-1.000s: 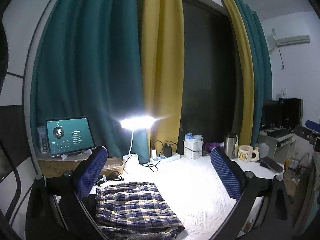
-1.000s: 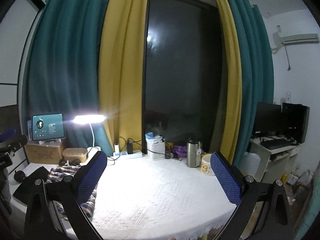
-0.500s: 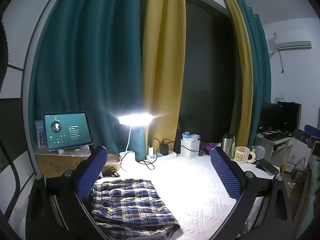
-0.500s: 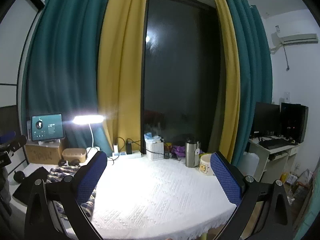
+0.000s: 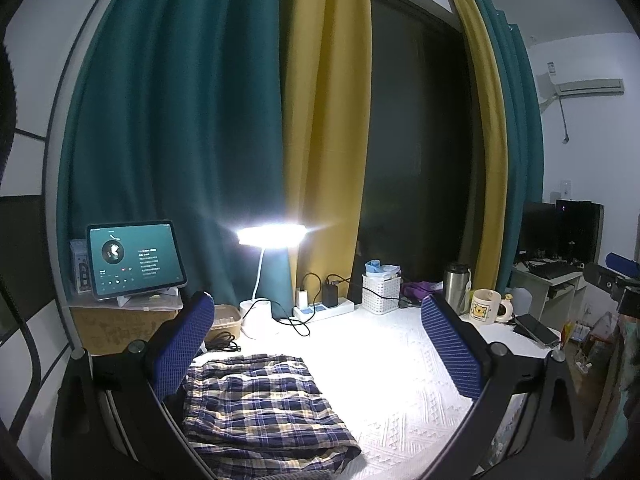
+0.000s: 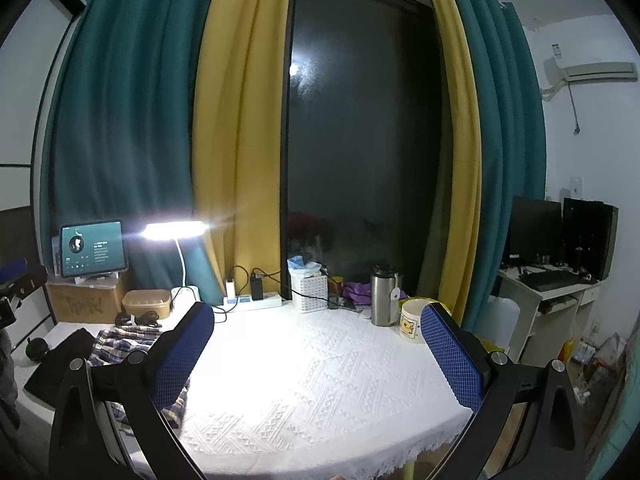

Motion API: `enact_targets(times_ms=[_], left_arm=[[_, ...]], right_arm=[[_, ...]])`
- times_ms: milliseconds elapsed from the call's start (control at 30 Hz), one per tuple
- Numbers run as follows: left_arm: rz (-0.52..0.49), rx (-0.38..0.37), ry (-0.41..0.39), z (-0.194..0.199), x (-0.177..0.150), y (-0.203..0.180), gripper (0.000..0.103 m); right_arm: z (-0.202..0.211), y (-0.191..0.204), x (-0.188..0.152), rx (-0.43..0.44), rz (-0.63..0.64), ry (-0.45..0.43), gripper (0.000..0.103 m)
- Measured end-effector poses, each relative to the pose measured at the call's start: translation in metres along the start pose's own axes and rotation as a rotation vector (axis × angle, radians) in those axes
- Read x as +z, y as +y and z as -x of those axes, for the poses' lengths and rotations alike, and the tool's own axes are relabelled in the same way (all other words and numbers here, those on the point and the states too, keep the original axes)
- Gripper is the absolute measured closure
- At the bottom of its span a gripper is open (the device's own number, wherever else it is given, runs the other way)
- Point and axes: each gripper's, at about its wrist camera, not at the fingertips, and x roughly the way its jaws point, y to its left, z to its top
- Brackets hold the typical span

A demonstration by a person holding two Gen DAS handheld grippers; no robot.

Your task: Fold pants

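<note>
Folded plaid pants (image 5: 260, 400) in blue, white and yellow lie on the white tablecloth (image 5: 392, 380) at the lower left of the left wrist view. My left gripper (image 5: 316, 344) hangs open above them, holding nothing. In the right wrist view the pants (image 6: 124, 340) show at the far left, partly hidden behind the left finger. My right gripper (image 6: 316, 352) is open over the bare middle of the tablecloth (image 6: 312, 380), well to the right of the pants. The other gripper (image 5: 616, 276) shows at the right edge of the left wrist view.
Along the back of the table stand a lit desk lamp (image 5: 272, 236), a tablet (image 5: 136, 258) on a cardboard box, a power strip (image 5: 324, 308), a white basket (image 5: 380, 292), a steel flask (image 6: 384, 294) and a mug (image 5: 486, 306). A phone (image 5: 536, 330) lies at the right edge.
Both views have shifted slightly; the pants lie unmoved on the table and both grippers stay open.
</note>
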Motion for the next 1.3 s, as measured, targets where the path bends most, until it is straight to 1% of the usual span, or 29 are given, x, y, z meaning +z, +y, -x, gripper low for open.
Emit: enact_targets(times_ms=[700,1300], left_arm=[[-0.001,0.014,0.012,-0.0026,0.0009,0.0064,0.001],[-0.009,0.008,0.026,-0.0015,0.0007,0.0045,0.001]], right_arm=[[0.0,0.0027,-0.0024,0.007,0.001,-0.001,0.0],[0.0012,0.0044,-0.0032,0.009,0.001,0.002,0.0]])
